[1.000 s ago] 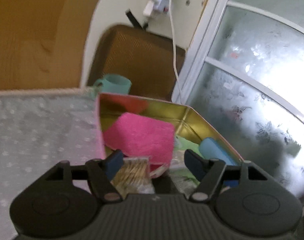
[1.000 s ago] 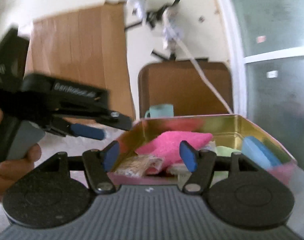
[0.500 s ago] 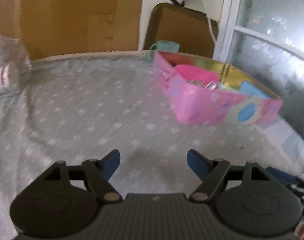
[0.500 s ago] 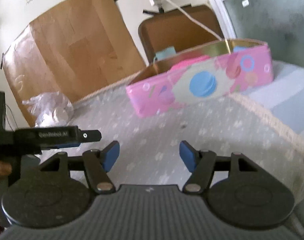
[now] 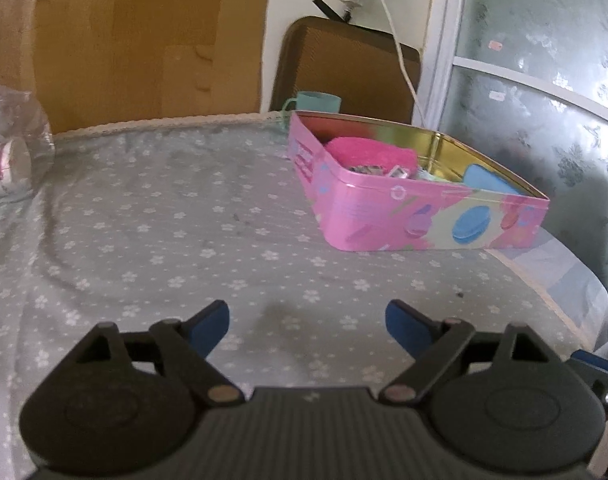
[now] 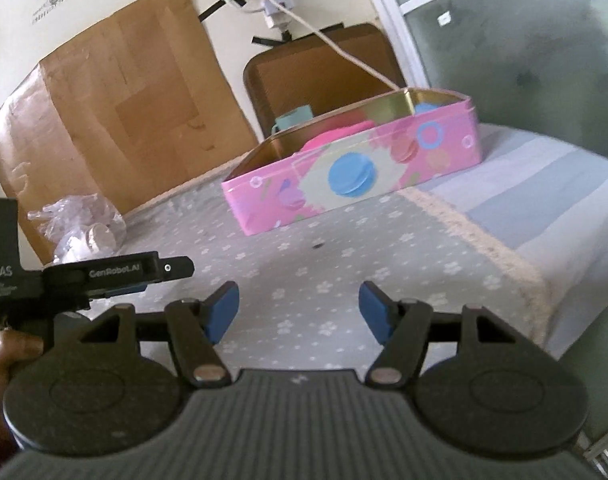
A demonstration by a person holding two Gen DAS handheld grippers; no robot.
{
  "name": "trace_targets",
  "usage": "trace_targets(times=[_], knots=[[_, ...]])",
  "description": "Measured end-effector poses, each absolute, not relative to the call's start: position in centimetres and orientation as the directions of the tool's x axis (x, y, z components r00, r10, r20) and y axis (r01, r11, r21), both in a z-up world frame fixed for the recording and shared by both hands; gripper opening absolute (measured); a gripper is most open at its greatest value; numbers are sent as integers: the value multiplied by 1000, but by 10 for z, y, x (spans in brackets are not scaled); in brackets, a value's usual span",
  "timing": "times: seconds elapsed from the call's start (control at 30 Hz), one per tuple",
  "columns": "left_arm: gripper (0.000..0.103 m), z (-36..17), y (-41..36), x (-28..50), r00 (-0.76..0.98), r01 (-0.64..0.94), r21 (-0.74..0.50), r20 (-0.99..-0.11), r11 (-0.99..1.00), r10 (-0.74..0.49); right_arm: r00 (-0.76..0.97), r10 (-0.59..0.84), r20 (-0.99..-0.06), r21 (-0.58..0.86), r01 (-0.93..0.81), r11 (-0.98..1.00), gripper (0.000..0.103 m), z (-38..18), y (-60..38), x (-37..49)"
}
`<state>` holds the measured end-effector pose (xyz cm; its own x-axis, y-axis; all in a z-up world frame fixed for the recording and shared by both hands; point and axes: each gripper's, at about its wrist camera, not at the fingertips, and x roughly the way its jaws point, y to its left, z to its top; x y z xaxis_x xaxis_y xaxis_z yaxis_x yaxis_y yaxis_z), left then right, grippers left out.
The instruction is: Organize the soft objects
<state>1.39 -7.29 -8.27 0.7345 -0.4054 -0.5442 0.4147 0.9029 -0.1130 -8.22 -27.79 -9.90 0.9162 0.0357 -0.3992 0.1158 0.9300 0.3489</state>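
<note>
**Both grippers empty above the cloth; soft items sit in the pink tin**

At far left a crumpled clear plastic bag lies on the grey flowered tablecloth, with a white cup-like item inside it. Behind it a sheet of brown cardboard leans against the wall.

The left gripper hangs over bare cloth in the foreground. Its jaws are opening, with nothing between its blue pads. In the right wrist view a hand grips this tool at the left edge.

The right gripper also hangs over bare cloth, jaws spread apart and holding nothing; only flowered fabric shows between its fingers.

Further right, a pink tin printed with macarons stands open near the back right corner of the table, well apart from both grippers. Inside it lie a pink cloth toward the left end, a blue sponge toward the right end, and small items between them that are too blurred to identify. A teal cup stands just behind the tin, in front of a brown chair back. A white cable drops from a wall socket past the chair. Frosted glass panels close the right side.
</note>
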Motion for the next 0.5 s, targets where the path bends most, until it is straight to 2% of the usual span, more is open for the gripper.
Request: trace_targets(times=[0.17, 0.5], knots=[[95, -84, -91, 12, 717, 448, -104, -553, 888, -426, 921, 20, -390, 370, 136, 919, 69, -103, -297, -90], [95, -90, -122, 30, 720, 456, -97, -544, 885, -431, 925, 4, -381, 385, 154, 910, 69, -109, -326, -94]])
